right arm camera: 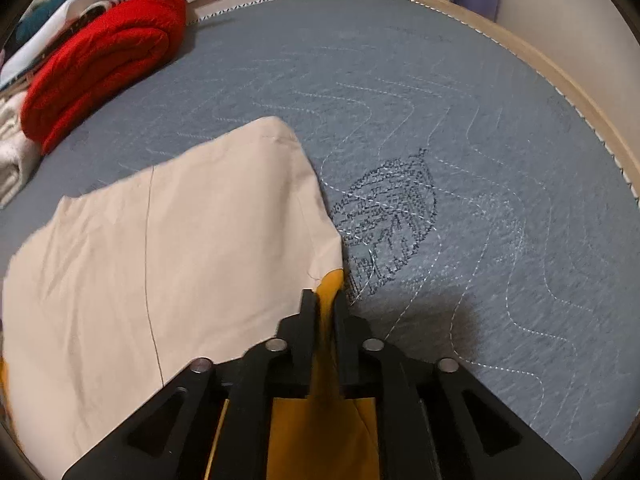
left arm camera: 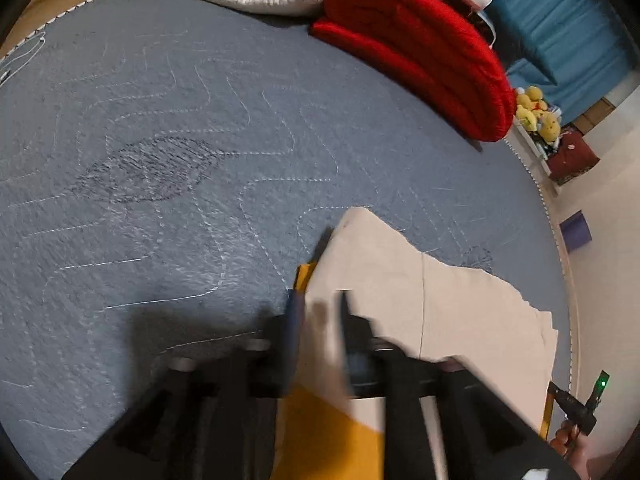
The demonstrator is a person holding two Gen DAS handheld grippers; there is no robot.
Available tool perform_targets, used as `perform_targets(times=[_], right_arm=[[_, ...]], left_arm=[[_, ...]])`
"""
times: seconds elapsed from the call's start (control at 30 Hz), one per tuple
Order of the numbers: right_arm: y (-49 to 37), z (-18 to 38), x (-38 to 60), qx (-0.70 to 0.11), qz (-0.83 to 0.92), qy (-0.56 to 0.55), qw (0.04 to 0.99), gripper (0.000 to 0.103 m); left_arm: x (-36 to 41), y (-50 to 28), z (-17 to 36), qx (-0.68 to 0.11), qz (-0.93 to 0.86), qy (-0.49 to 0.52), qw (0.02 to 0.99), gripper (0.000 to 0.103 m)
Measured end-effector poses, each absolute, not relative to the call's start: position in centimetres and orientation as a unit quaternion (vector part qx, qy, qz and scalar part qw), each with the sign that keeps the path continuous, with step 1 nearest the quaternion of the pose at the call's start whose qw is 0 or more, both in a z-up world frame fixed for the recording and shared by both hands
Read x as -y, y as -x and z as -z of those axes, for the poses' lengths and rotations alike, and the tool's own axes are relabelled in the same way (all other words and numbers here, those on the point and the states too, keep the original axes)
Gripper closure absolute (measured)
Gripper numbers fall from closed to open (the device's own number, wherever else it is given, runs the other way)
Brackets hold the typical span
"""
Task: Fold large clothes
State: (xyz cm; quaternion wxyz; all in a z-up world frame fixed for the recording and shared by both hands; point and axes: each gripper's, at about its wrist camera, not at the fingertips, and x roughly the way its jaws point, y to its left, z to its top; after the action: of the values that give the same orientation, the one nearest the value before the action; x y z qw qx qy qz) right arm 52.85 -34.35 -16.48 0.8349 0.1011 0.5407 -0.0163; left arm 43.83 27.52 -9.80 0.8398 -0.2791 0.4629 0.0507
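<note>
Black angular tool [right arm camera: 325, 300], round silver screws, triangular cut-outs

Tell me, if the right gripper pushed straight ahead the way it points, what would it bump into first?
Probably the yellow cloth already between its jaws, then the grey bed cover just beyond; depth is hard to judge.

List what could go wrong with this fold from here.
1. The right hand-held gripper has only a thin strip of the mustard layer between its jaws, so the cloth may slip out mid-fold.
2. The left hand-held gripper stands open around the beige garment edge; the picture there is blurred. If only one side holds, the fold may skew.
3. The beige layer already lies off the mustard one, so the edges may end misaligned.
</note>
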Motion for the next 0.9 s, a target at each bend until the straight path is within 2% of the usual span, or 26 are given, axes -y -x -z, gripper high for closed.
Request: perform_targets(times=[0.03,0.13,0.17,0.23,0.27,0.3,0.33,0.37,0.47,0.57,0.77,0.9], right_arm=[[-52.7,16.4,34.6,-0.541,0.012,-0.111,0.834,0.082],[-52.2,16.4,35.3,-0.551,0.002,-0.132,0.824,0.061],[-52.0,16.7,35.3,-0.558,0.002,-0.124,0.820,0.060],[-51.6,17.3,35.2,-0.571,-0.010,-0.114,0.813,0.061],[-51.5,17.3,35.2,-0.572,-0.012,-0.111,0.813,0.066],[-51.3,17.1,35.1,-0.567,-0.016,-0.110,0.816,0.077],[-51.3,16.8,34.9,-0.562,-0.026,-0.108,0.819,0.093],[-51.1,16.4,34.6,-0.557,-0.026,-0.102,0.824,0.098],[-50.7,14.1,34.4,-0.509,0.007,-0.097,0.855,0.100],[-50.8,12.5,34.7,-0.472,0.035,-0.125,0.872,0.100],[-51.9,17.2,33.5,-0.546,0.037,-0.085,0.832,0.100],[-51.8,18.2,32.8,-0.559,0.036,-0.052,0.827,0.099]], left_arm=[[-27.6,-43.6,9.9,-0.467,-0.045,0.276,0.839,0.060],[-27.4,-43.4,11.2,-0.491,-0.012,0.282,0.824,0.059],[-27.1,-43.3,11.4,-0.495,-0.007,0.278,0.823,0.061],[-26.4,-43.5,11.5,-0.495,0.001,0.266,0.827,0.076],[-26.0,-43.7,11.4,-0.495,0.002,0.256,0.830,0.099],[-25.7,-43.6,11.1,-0.491,-0.003,0.246,0.836,0.100],[-25.4,-43.7,10.6,-0.481,-0.010,0.233,0.845,0.101],[-25.1,-43.7,10.1,-0.471,-0.015,0.227,0.852,0.101],[-25.3,-43.7,8.5,-0.424,-0.056,0.226,0.875,0.102],[-25.1,-43.9,8.7,-0.421,-0.086,0.211,0.878,0.103],[-23.4,-45.1,12.3,-0.481,-0.109,0.142,0.858,0.103],[-23.0,-45.3,14.2,-0.529,-0.135,0.106,0.831,0.103]])
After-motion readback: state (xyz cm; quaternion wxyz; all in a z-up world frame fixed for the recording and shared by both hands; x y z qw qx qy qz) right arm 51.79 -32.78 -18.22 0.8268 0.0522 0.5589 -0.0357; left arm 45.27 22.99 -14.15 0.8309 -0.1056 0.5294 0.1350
